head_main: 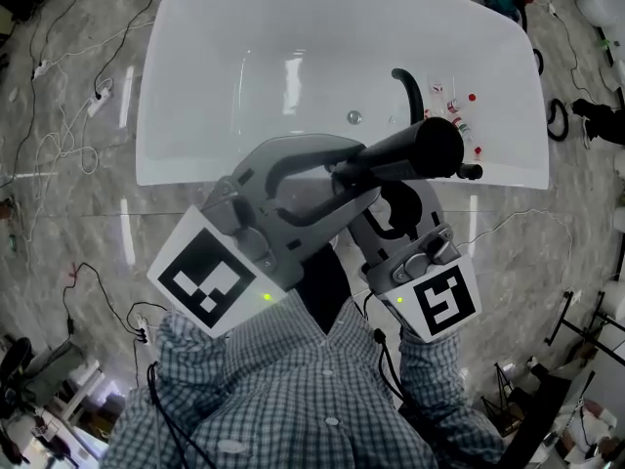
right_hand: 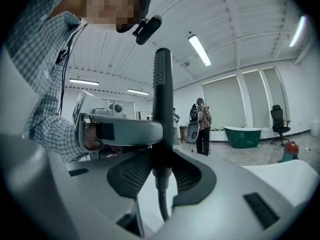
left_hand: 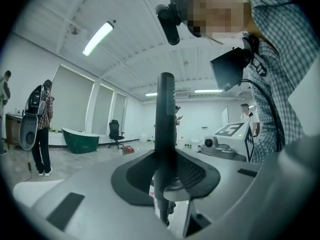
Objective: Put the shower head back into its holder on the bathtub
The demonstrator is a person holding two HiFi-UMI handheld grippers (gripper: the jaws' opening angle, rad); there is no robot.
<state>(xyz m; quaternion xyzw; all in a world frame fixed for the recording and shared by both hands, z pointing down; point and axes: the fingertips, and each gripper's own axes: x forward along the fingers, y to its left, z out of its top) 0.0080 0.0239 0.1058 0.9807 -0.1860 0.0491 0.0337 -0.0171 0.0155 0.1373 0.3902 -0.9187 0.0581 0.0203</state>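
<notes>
Clamping the slim, matte-black shower head (left_hand: 165, 114) from opposite sides, the left gripper (left_hand: 167, 179) and right gripper (right_hand: 161, 176) both pinch its handle between ribbed pads. Only the head view shows it held above the near rim of the glossy white bathtub (head_main: 195, 27).

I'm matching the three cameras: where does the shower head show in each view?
Head view: shower head right of centre, lying crosswise above the white bathtub.
Left gripper view: shower head upright at centre.
Right gripper view: shower head upright at centre.
Shared landmark: the person's checked shirt.
</notes>
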